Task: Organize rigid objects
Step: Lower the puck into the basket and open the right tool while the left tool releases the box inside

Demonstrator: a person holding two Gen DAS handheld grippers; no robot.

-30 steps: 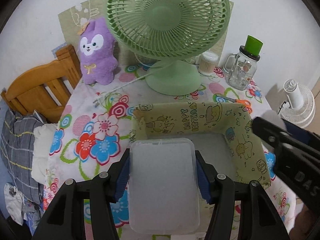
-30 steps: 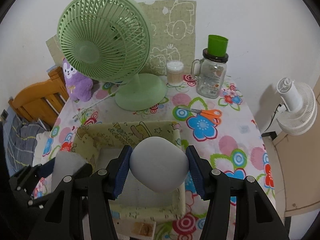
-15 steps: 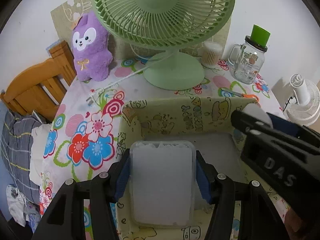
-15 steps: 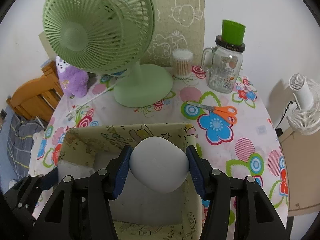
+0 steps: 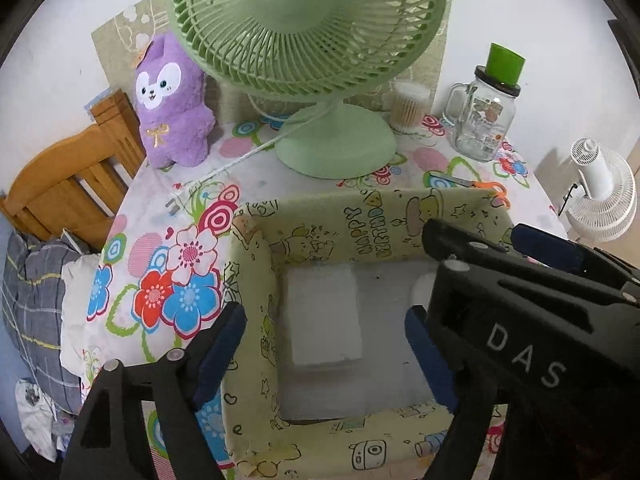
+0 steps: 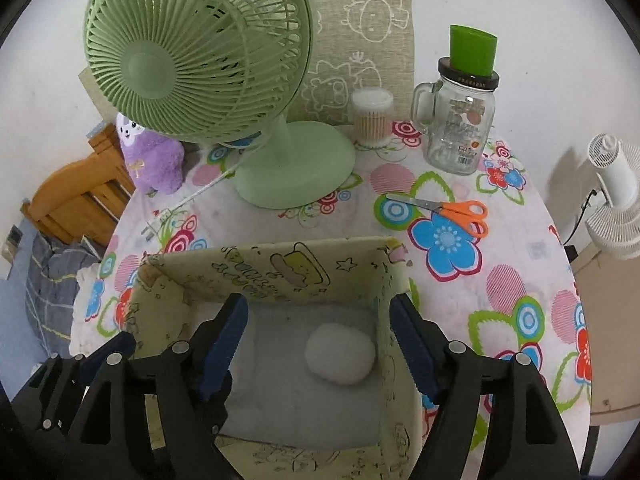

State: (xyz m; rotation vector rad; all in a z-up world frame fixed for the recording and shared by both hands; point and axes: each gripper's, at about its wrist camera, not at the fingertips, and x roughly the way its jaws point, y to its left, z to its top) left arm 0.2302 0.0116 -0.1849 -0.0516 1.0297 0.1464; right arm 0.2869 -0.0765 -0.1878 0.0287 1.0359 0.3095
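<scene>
On the grey floor of the yellow cartoon-print storage box lies the frosted rectangular case, flat against the nine o'clock wall; the white oval object rests toward three o'clock, the two well apart, likely dropped side by side to share the space. Above them the left gripper and right gripper have just been opening and stand wide with nothing between their jaws. At twelve o'clock beyond the box stands a green fan, and orange scissors lie at two.
</scene>
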